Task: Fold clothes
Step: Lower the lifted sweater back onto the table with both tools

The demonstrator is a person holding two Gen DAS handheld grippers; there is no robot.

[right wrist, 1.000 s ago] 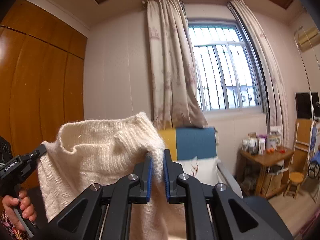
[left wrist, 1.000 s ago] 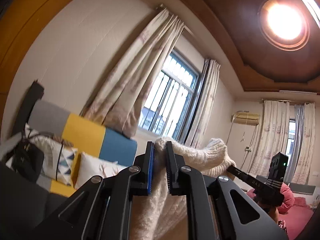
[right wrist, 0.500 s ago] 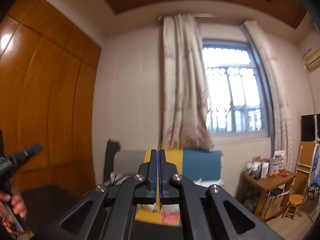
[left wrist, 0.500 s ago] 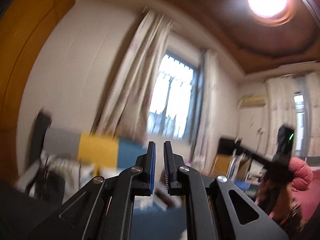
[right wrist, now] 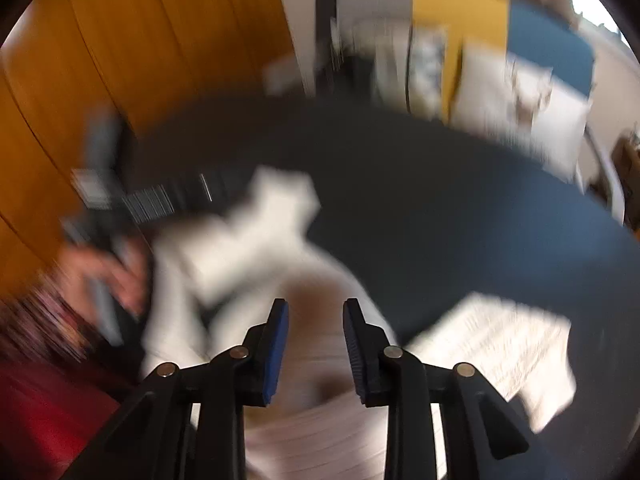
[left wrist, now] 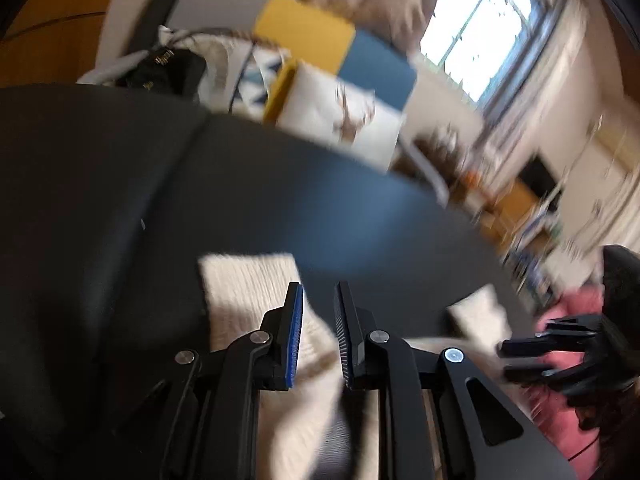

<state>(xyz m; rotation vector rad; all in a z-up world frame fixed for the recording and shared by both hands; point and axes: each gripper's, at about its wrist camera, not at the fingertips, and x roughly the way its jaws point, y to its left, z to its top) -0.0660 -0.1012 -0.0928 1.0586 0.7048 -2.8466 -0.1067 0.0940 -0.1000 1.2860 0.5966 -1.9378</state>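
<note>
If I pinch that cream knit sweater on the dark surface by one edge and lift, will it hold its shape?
Probably not. The cream knit sweater already lies crumpled on the dark surface, so it should droop and stretch from any single pinch. Its chunky, textured knit suggests some weight and decent grip, though motion blur hides detail.

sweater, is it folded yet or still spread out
Not folded: the cream sweater lies loosely spread and rumpled on the dark surface, sleeves flung outward. Motion blur hides finer creases.
</note>
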